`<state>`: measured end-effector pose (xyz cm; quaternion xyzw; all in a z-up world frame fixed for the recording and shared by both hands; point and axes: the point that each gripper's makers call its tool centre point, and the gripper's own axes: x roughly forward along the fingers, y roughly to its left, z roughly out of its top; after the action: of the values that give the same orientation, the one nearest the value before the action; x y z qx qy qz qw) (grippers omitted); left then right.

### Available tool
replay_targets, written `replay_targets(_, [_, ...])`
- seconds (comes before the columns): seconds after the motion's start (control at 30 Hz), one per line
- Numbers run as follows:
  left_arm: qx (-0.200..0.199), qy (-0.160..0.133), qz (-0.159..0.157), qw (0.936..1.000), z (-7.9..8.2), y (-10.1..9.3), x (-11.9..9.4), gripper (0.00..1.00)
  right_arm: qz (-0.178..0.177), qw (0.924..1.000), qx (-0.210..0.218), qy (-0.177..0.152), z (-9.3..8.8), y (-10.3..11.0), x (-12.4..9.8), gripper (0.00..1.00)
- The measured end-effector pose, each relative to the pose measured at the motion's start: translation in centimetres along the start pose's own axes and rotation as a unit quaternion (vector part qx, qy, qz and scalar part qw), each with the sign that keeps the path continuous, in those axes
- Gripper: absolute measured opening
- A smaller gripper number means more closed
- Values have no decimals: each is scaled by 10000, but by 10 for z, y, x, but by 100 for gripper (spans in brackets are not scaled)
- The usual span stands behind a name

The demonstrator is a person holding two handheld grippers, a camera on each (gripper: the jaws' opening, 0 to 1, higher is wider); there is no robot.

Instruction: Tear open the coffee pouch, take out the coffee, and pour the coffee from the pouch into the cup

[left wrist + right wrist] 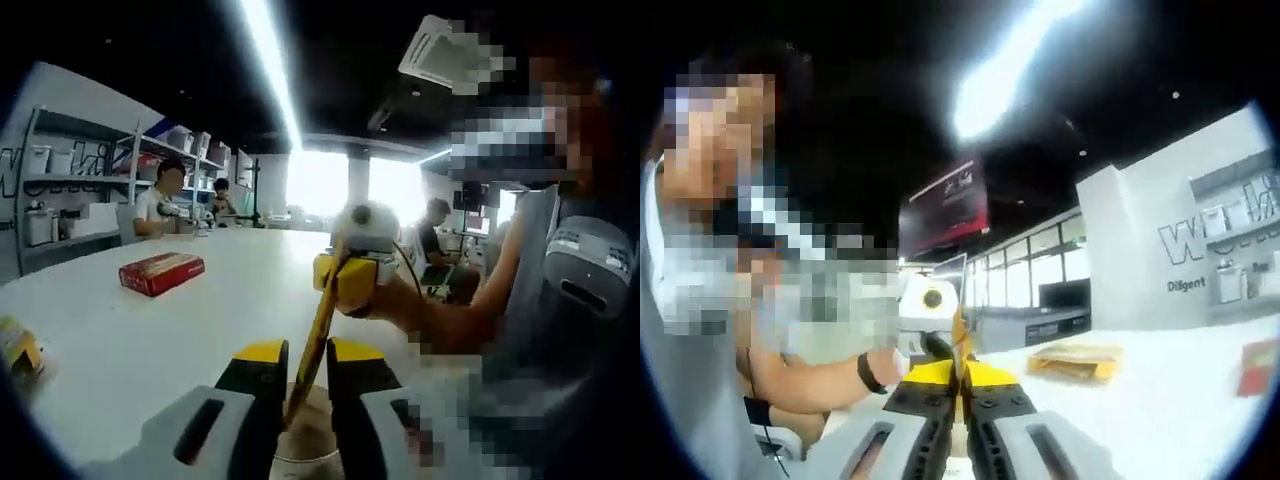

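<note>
A thin yellow-brown coffee pouch [322, 320] stands edge-on and upright between the yellow-tipped jaws of my left gripper [305, 362], which is shut on its lower part. My right gripper [352, 276], held in a hand, grips the pouch's top end just above. Under the left jaws I see the rim of a brown cup [300, 455]. In the right gripper view my right gripper [960, 372] is shut on the pouch [958, 338], and the left gripper [938, 345] meets it from the far side.
A red box [160, 272] lies on the white table [120, 360], with a small yellow item [20, 347] at the left edge. A flat brown packet [1075, 360] and the red box [1260, 366] lie beyond. People sit by shelves [70, 190] at the back.
</note>
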<state>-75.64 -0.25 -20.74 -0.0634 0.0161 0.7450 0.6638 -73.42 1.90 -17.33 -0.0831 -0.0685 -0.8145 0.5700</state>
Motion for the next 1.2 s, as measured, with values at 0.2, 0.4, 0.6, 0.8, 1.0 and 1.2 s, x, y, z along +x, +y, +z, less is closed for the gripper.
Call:
replay_targets(0.2, [-317, -605, 289, 9972, 9, -4, -20, 19, -116, 9991, 294, -298, -3, 2, -9, 4])
replay_targets(0.4, [-647, -1025, 637, 9906, 15, 7, -31, 19, -239, 9990, 319, -176, -12, 1, -8, 4])
replay_targets(0.6, [-288, -309, 14, 9991, -7, -6, -12, 19, -327, 9990, 257, -151, -11, 3, -8, 4])
replay_targets(0.8, [13, 81, -676, 9977, -8, -19, 3, 18, -280, 9995, 85, -121, -8, 7, -6, 5])
replay_targets(1.0, [-379, -122, -878, 9953, -4, -8, -2, 8, -343, 9994, 65, -61, -10, 3, -6, 6])
replay_targets(1.2, [-231, -261, -1027, 9941, -7, -13, 1, 6, -320, 9994, -106, 41, -12, 6, -7, 14])
